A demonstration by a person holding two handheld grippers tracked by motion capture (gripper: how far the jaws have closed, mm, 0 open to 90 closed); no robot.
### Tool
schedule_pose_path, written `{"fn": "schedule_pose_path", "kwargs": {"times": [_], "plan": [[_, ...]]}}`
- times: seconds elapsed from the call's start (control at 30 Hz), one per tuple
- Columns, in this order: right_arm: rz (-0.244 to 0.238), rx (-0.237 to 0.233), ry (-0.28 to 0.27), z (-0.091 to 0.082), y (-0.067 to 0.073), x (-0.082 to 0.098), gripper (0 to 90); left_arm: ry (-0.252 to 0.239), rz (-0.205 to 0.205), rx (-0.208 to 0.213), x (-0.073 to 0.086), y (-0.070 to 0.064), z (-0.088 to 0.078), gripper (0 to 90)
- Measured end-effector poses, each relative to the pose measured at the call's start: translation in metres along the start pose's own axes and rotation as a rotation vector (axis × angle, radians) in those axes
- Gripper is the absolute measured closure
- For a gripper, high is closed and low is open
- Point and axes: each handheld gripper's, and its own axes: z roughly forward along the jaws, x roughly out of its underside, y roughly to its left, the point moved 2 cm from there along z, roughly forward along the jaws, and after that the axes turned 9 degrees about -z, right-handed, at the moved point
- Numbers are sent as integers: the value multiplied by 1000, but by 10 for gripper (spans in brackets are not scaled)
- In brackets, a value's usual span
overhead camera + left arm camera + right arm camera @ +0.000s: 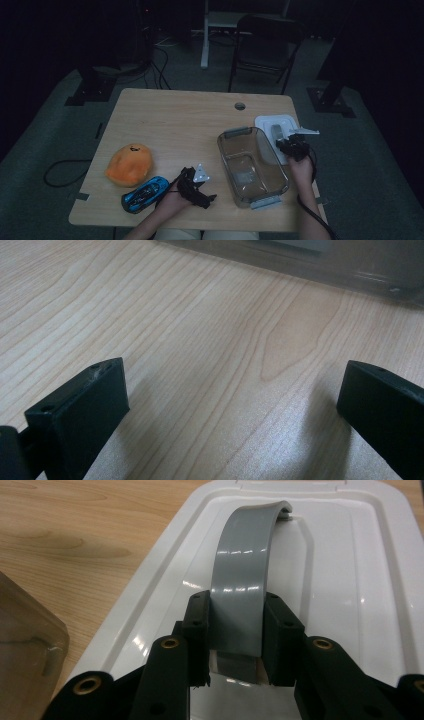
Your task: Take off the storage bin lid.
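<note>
A white lid [272, 131] lies on the table at the right, beside a clear plastic box [252, 165] with grey end clips. My right gripper [292, 146] is shut on the lid's grey arched handle [242, 580]; both pads press on its sides just above the lid's white surface [350, 570]. My left gripper [192, 186] rests low at the table's front, left of the box. In the left gripper view its fingers [85, 405] stand wide apart over bare wood, with nothing between them.
An orange plush toy [130, 164] and a blue toy car [146, 193] sit at the front left of the wooden table [180, 120]. A cable hole [240, 106] is near the far edge. A dark chair [265, 45] stands behind the table.
</note>
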Motion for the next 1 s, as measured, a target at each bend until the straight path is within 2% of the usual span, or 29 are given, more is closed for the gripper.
{"fn": "schedule_pose_path", "kwargs": {"times": [0.2, 0.33, 0.5, 0.53, 0.63, 0.73, 0.8, 0.9, 1.0], "plan": [[2, 2, 28, 9, 1, 8, 676, 0, -1, -2, 0, 0, 0, 6], [4, 0, 20, 10, 1, 9, 670, 1, -3, -4, 0, 0, 0, 6], [-6, 2, 6, 4, 3, 5, 563, 2, -4, -6, -1, 1, 0, 5], [-11, 1, -1, -2, 3, 3, 475, 1, -7, -8, -1, 1, 0, 6], [-3, -5, -14, -9, 3, 3, 372, 8, -18, -13, -3, 2, 1, 5], [7, -12, -31, -16, 4, 7, 248, 19, -50, -18, -6, 6, 1, 6], [-7, -27, -39, -21, 5, 10, 142, 15, -70, -19, -9, 9, 0, 6], [-26, -47, -47, -28, 7, 17, 122, 13, -69, -38, -13, 11, -1, 6], [-61, -45, -16, -31, 11, 24, 121, 11, -75, -52, -18, 13, 0, 6]]}}
